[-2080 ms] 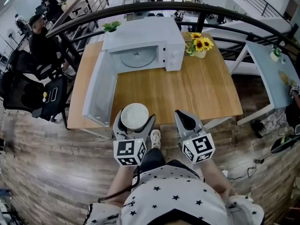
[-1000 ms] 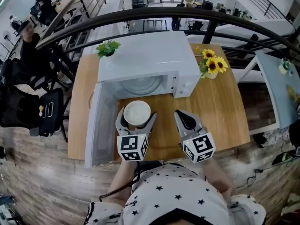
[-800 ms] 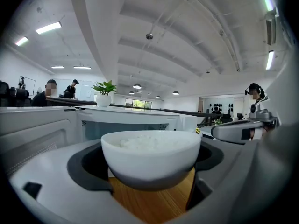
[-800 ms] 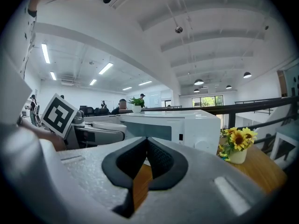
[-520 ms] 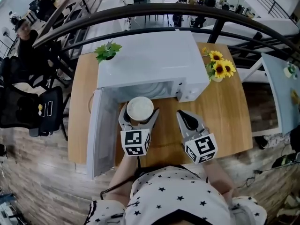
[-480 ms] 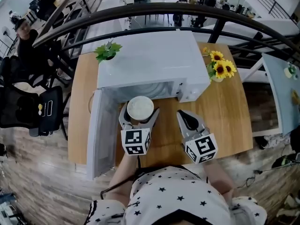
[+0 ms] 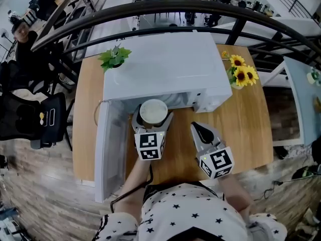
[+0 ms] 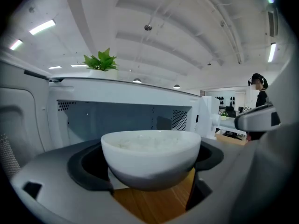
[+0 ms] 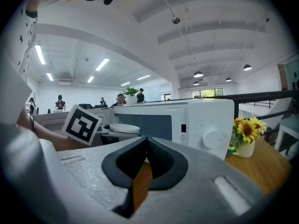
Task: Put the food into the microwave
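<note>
We note the person's star-print shirt (image 7: pixel 186 216) at the nearest edge of the head view, with both arms reaching forward over the wooden tabletop (image 7: pixel 243 129).

Left tool (image 7: pixel 153 120): its jaws stand wide and clamp a white bowl (image 7: pixel 153 111) from either side at the lower wall. The bowl sits upright and level. The left gripper view shows pale, rice-like food (image 8: pixel 145 143) filling it to just under the rim. The bowl is held clear of the tabletop, and wood shows beneath it.

Right tool (image 7: pixel 197 129): its jaws are pressed together with nothing between them. It hangs above the tabletop just right of the left tool, in front of the control-panel side.

The bowl is at the mouth of the white microwave (image 7: pixel 161 64); the open cavity lies directly behind it. We cannot tell whether its far rim has crossed the threshold. The microwave door (image 7: pixel 112 147) stands swung open to the left.

On top of the microwave at its far left corner sits a green plant (image 7: pixel 115 57). Sunflowers (image 7: pixel 241 74) stand on the tabletop to the right of the microwave. A dark railing (image 7: pixel 150 8) curves beyond the tabletop.
</note>
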`<state>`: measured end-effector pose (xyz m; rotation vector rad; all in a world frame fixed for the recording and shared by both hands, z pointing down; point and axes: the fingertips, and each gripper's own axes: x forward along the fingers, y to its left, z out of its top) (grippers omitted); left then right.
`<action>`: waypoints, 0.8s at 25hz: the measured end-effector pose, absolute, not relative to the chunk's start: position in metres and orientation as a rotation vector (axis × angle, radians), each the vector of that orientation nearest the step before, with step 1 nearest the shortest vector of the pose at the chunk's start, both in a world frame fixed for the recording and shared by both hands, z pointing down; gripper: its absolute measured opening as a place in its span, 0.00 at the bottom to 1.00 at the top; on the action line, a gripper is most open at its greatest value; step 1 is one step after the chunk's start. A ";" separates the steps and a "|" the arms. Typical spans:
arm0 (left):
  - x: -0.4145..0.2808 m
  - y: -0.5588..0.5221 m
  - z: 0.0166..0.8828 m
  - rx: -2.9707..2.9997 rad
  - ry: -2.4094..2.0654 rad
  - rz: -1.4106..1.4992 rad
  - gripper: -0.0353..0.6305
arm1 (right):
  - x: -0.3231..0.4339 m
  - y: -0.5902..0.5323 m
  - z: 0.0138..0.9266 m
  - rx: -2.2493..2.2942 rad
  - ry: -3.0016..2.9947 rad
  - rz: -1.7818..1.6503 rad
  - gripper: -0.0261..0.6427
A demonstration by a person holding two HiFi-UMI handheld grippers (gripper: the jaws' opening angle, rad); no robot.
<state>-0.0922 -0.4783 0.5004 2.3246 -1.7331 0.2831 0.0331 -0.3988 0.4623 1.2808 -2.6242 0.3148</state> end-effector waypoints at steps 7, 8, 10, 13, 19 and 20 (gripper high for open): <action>-0.095 -0.499 0.514 2.303 -1.742 0.301 0.84 | 0.030 -0.400 0.471 1.279 -2.599 0.348 0.05; -0.096 -0.502 0.516 2.300 -1.742 0.304 0.84 | 0.029 -0.401 0.472 1.282 -2.596 0.351 0.05; -0.098 -0.508 0.521 2.293 -1.743 0.305 0.84 | 0.029 -0.405 0.475 1.288 -2.592 0.356 0.05; -0.100 -0.516 0.530 2.282 -1.745 0.307 0.84 | 0.029 -0.409 0.480 1.294 -2.585 0.362 0.05; -0.101 -0.530 0.546 2.264 -1.747 0.337 0.84 | 0.029 -0.413 0.484 1.304 -2.572 0.373 0.05; -0.101 -0.532 0.548 2.260 -1.746 0.342 0.84 | 0.029 -0.413 0.485 1.306 -2.568 0.377 0.05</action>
